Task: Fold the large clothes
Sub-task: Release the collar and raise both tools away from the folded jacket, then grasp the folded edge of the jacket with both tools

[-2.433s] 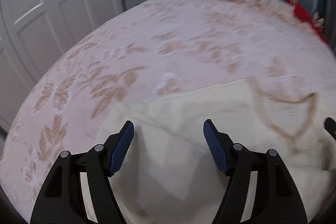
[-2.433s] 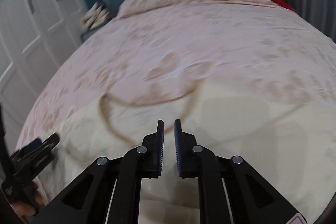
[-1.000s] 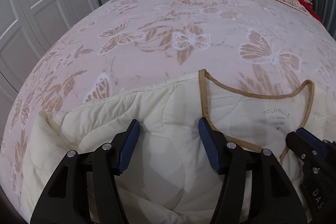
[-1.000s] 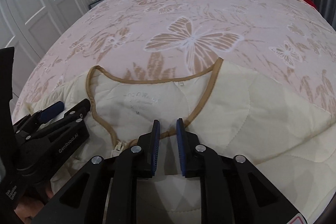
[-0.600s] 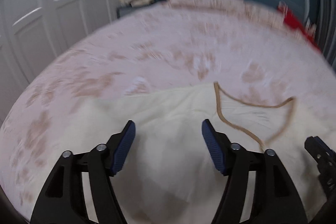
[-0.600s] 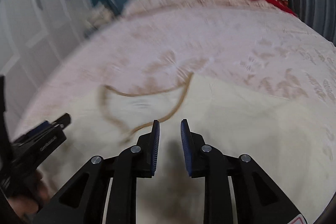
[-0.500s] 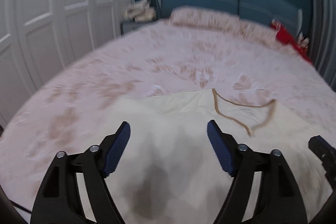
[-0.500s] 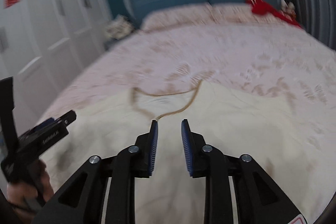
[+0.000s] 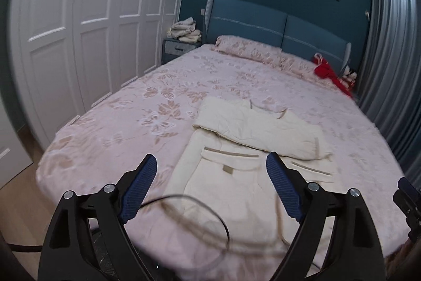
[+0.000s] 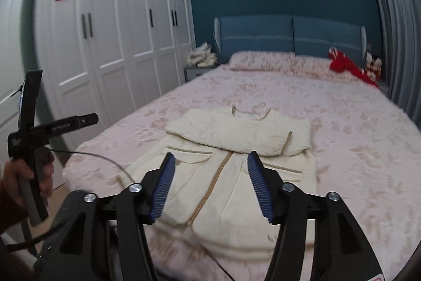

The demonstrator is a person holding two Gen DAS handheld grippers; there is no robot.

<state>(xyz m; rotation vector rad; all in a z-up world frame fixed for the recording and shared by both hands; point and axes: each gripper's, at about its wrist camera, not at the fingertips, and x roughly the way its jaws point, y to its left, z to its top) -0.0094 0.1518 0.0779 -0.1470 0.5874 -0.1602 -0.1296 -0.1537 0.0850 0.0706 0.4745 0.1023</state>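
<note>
Both tongs hung in the air over the foot of the bed (image 9: 110, 128), and neither held anything. Left tongs (image 9: 211, 187) stood wide with their blue pads (image 9: 138, 187) far apart and still spreading, nothing between them but the view of the bedspread below. Right tongs (image 10: 211, 185) were likewise parting, their ribbed blue pads (image 10: 259, 186) clear of any cloth.

On the pink butterfly-patterned bedspread lay the cream quilted jacket (image 9: 244, 149), near the foot end and a little toward the curtain side. It lay front up, with a tan-edged zip line (image 10: 210, 186) running down its middle and tan-trimmed pocket flaps to either side. Its sleeves were folded across the chest in a thick band, and the tan-bound collar (image 10: 250, 113) pointed toward the headboard (image 10: 289, 38). A thin black cable (image 9: 200, 212) looped across the near edge of the bed in the left view.

In the right view a person's hand (image 10: 18, 181) gripped the handle of the left tool at the left margin, well short of the jacket. Pillows (image 10: 263, 59) lay at the head of the bed, a red cloth (image 10: 342, 62) beside them. White wardrobe doors (image 10: 110, 49) lined the left wall, and a pile of pale clothes (image 10: 201, 54) sat on the nightstand.
</note>
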